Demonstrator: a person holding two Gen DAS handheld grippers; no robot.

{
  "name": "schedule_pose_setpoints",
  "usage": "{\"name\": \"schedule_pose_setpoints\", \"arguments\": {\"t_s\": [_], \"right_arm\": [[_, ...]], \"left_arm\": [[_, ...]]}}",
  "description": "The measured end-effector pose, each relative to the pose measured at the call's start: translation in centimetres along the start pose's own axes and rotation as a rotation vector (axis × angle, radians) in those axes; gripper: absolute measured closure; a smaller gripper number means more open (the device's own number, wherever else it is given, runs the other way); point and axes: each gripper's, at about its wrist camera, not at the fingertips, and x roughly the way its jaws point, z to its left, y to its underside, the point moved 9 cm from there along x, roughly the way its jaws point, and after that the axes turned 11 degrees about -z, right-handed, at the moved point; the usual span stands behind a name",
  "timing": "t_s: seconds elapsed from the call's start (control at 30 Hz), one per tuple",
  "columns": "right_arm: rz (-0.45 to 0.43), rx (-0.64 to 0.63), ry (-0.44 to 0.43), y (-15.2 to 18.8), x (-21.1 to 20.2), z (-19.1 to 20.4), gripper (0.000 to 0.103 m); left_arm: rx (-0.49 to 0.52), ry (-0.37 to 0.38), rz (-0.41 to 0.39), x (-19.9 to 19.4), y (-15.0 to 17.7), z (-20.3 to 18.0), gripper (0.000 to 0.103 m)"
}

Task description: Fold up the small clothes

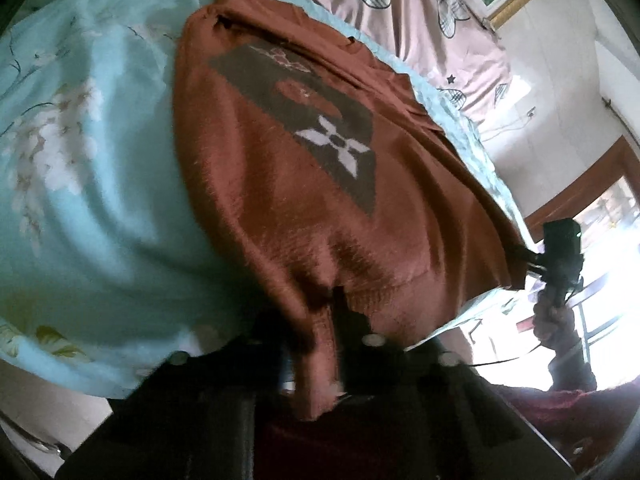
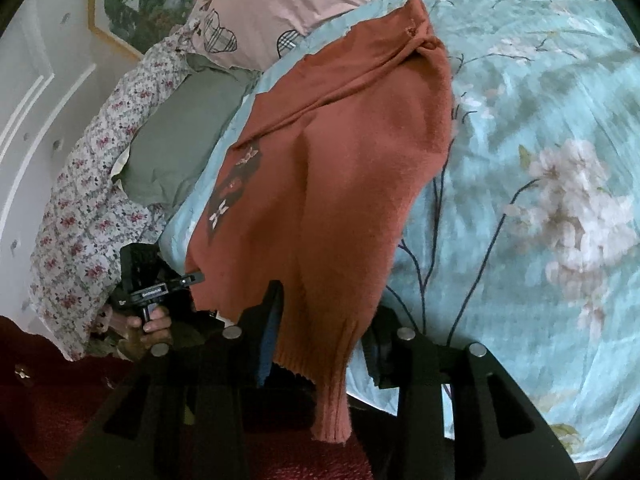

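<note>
A rust-orange knitted sweater point(image 1: 280, 184) with a dark panel and a white flower motif point(image 1: 335, 148) lies on the light blue floral bed sheet point(image 1: 88, 168). My left gripper point(image 1: 316, 320) is shut on the ribbed hem at the sweater's near edge, and the cloth hangs down between its fingers. In the right wrist view the sweater point(image 2: 352, 168) stretches away from me, and my right gripper point(image 2: 324, 332) is shut on another part of the hem, which droops below the fingers. Each gripper shows in the other's view, held by a hand: the right gripper point(image 1: 560, 248) and the left gripper point(image 2: 160, 280).
Pink pillows with plaid hearts point(image 1: 432, 20) lie at the head of the bed. A green cushion point(image 2: 180, 140) and a floral quilt point(image 2: 88, 200) sit beside the sheet. A bright doorway point(image 1: 608, 240) is at the right. A dark red garment point(image 2: 60, 400) lies below.
</note>
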Motion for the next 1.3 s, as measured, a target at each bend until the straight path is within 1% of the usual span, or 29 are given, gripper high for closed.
{"name": "schedule_pose_setpoints", "arguments": {"t_s": [0.03, 0.07, 0.1, 0.13, 0.17, 0.2, 0.27, 0.33, 0.37, 0.43, 0.53, 0.63, 0.7, 0.77, 0.9, 0.93, 0.97, 1.03, 1.07, 1.13, 1.2, 1.27, 1.3], "right_arm": [[0.005, -0.009, 0.004, 0.1, 0.1, 0.1, 0.082], [0.006, -0.014, 0.005, 0.1, 0.0, 0.3, 0.092], [-0.003, -0.007, -0.021, -0.1, -0.3, 0.7, 0.094], [-0.025, -0.001, -0.059, -0.3, -0.9, 1.2, 0.095], [-0.055, -0.003, -0.102, -0.7, -1.8, 1.9, 0.095], [-0.064, -0.004, -0.115, -0.8, -2.2, 2.1, 0.095], [-0.046, -0.004, -0.098, -0.4, -2.1, 1.5, 0.095], [-0.022, 0.008, -0.084, 0.2, -1.5, 1.0, 0.095], [-0.014, 0.013, -0.088, 0.5, -1.2, 1.0, 0.095], [-0.036, 0.014, -0.113, 0.2, -1.3, 1.6, 0.095], [-0.116, 0.027, -0.171, -1.9, -2.6, 2.7, 0.095], [-0.224, 0.030, -0.218, -5.8, -4.5, 3.7, 0.095], [-0.284, 0.029, -0.224, -8.5, -5.2, 4.0, 0.095], [-0.324, 0.021, -0.220, -11.1, -5.3, 4.0, 0.095], [-0.375, 0.023, -0.187, -16.4, -3.4, 3.2, 0.095], [-0.379, 0.027, -0.173, -17.3, -2.8, 2.9, 0.095], [-0.381, 0.030, -0.138, -18.5, -1.9, 2.3, 0.096], [-0.375, 0.036, -0.093, -20.8, -0.2, 1.0, 0.095], [-0.371, 0.037, -0.066, -22.1, 1.0, 0.4, 0.095], [-0.355, 0.034, -0.018, -23.9, 2.7, -0.6, 0.096], [-0.338, 0.028, 0.026, -25.8, 4.5, -2.0, 0.096], [-0.325, 0.040, 0.060, -27.6, 6.3, -3.4, 0.096], [-0.317, 0.050, 0.074, -28.4, 7.2, -4.2, 0.096]], "left_arm": [[0.010, 0.004, -0.003, -0.3, 0.1, 0.0, 0.098], [0.014, 0.004, -0.012, -0.7, -0.1, -0.1, 0.098], [0.013, 0.015, -0.035, -1.7, -0.6, -0.5, 0.099], [0.010, 0.036, -0.064, -2.7, -1.2, -0.9, 0.099], [0.011, 0.067, -0.124, -4.7, -2.4, -1.6, 0.099], [0.023, 0.078, -0.173, -6.4, -3.3, -1.9, 0.099], [0.053, 0.058, -0.229, -8.4, -4.5, -1.7, 0.099], [0.047, 0.044, -0.236, -8.8, -4.8, -0.8, 0.099], [0.015, 0.042, -0.230, -8.7, -4.8, 0.0, 0.099], [-0.010, 0.043, -0.225, -8.4, -4.8, 0.1, 0.099], [0.007, 0.048, -0.240, -8.6, -5.3, -1.0, 0.099], [0.025, 0.075, -0.273, -9.3, -7.1, -2.6, 0.099], [0.041, 0.082, -0.303, -9.6, -8.9, -3.5, 0.099], [0.041, 0.097, -0.344, -9.4, -11.2, -4.1, 0.099], [0.003, 0.066, -0.417, -7.7, -16.5, -3.2, 0.099], [-0.010, 0.054, -0.436, -7.3, -17.8, -2.7, 0.099], [-0.020, 0.050, -0.446, -6.9, -18.7, -2.4, 0.099], [-0.045, 0.044, -0.476, -5.5, -22.2, -1.6, 0.099], [-0.044, 0.034, -0.483, -5.0, -23.2, -1.4, 0.099], [-0.036, 0.001, -0.493, -3.1, -26.7, -0.9, 0.099], [-0.039, -0.006, -0.487, -1.6, -29.0, -0.5, 0.099], [-0.035, -0.042, -0.473, 0.9, -31.6, 0.4, 0.099], [-0.038, -0.047, -0.464, 1.9, -32.5, 0.6, 0.099]]}}
